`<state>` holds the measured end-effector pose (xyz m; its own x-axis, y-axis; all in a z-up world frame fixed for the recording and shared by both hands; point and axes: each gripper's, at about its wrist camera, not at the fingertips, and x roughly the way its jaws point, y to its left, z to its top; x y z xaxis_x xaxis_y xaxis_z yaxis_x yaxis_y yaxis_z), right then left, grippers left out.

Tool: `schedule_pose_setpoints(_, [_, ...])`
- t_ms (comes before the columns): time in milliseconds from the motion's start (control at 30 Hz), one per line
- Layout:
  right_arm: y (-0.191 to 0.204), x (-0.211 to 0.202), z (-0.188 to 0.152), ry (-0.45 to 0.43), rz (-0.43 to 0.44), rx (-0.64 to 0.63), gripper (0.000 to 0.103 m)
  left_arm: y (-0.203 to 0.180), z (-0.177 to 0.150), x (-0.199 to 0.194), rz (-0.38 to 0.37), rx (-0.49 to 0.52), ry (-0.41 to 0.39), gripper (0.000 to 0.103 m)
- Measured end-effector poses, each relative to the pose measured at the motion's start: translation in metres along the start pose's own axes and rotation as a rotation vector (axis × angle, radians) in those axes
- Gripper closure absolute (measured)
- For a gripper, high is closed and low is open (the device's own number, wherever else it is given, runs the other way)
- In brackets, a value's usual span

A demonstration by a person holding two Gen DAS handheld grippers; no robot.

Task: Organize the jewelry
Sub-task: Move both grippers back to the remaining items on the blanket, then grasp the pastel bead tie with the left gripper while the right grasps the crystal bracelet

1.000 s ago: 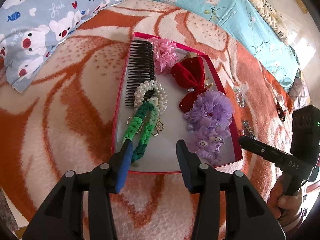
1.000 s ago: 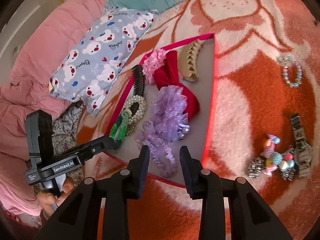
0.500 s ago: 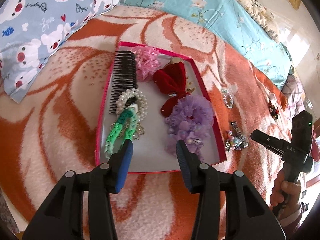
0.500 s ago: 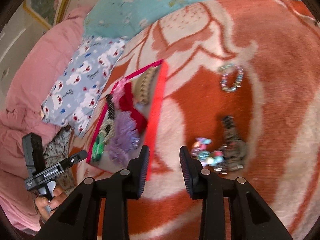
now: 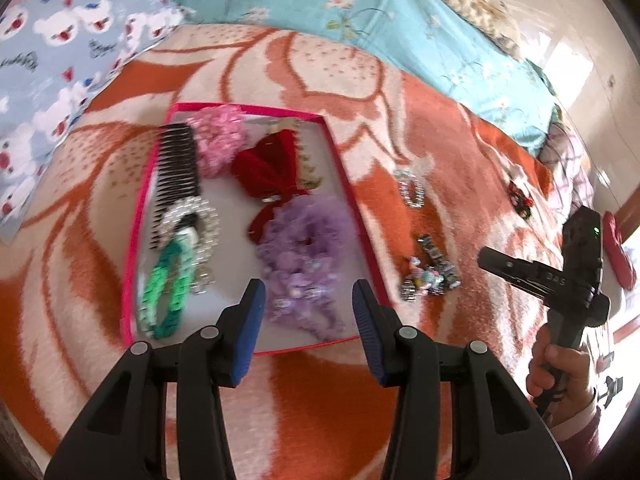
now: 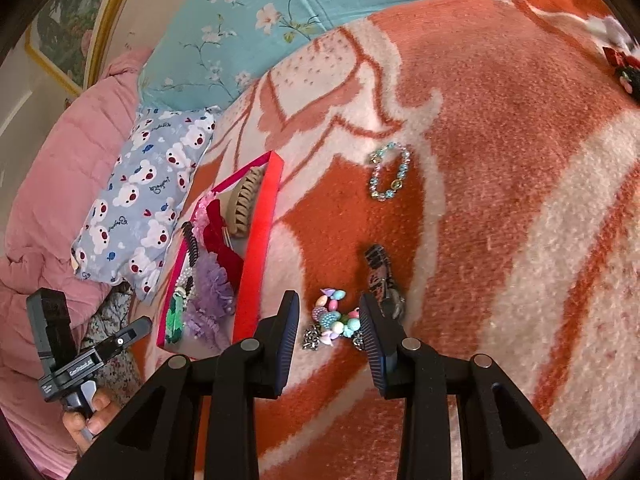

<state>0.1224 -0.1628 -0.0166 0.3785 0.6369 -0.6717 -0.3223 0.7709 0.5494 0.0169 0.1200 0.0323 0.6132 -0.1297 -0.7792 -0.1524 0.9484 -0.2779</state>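
The right gripper (image 6: 330,326), jaws parted and empty, hovers directly over the pastel bead bracelet (image 6: 335,320) lying on the bed blanket just right of the red tray (image 6: 258,248), nearer than the empty, open-jawed left gripper (image 5: 308,312).

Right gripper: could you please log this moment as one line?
right gripper: open, over bead bracelet | left gripper: open, empty | tray: filled
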Motion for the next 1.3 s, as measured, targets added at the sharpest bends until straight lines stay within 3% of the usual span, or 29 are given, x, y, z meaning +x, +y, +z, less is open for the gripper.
schedule_pose_setpoints(500, [-0.024, -0.001, 0.021, -0.014, -0.007, 0.042, 0.069, -0.096, -0.004, 0.048, -0.155, 0.187, 0.116, 0.060])
schedule_pose_setpoints(800, [-0.042, 0.003, 0.035, -0.016, 0.006, 0.074, 0.069, -0.145, -0.002, 0.106, -0.139, 0.308, 0.210, 0.060])
schedule_pose_setpoints(967, [-0.051, 0.009, 0.041, -0.012, 0.014, 0.088, 0.069, -0.149, -0.002, 0.136, -0.103, 0.321, 0.265, 0.060])
schedule_pose_setpoints(1033, [-0.055, 0.012, 0.044, -0.011, 0.016, 0.094, 0.069, -0.147, -0.003, 0.145, -0.107, 0.313, 0.286, 0.077])
schedule_pose_setpoints(1067, [-0.056, 0.013, 0.045, -0.010, 0.017, 0.098, 0.069, -0.146, -0.003, 0.150, -0.107, 0.308, 0.297, 0.096])
schedule_pose_setpoints(1300, [-0.060, 0.033, 0.060, 0.004, 0.012, 0.094, 0.069, -0.133, 0.012, 0.137, -0.132, 0.261, 0.223, 0.097])
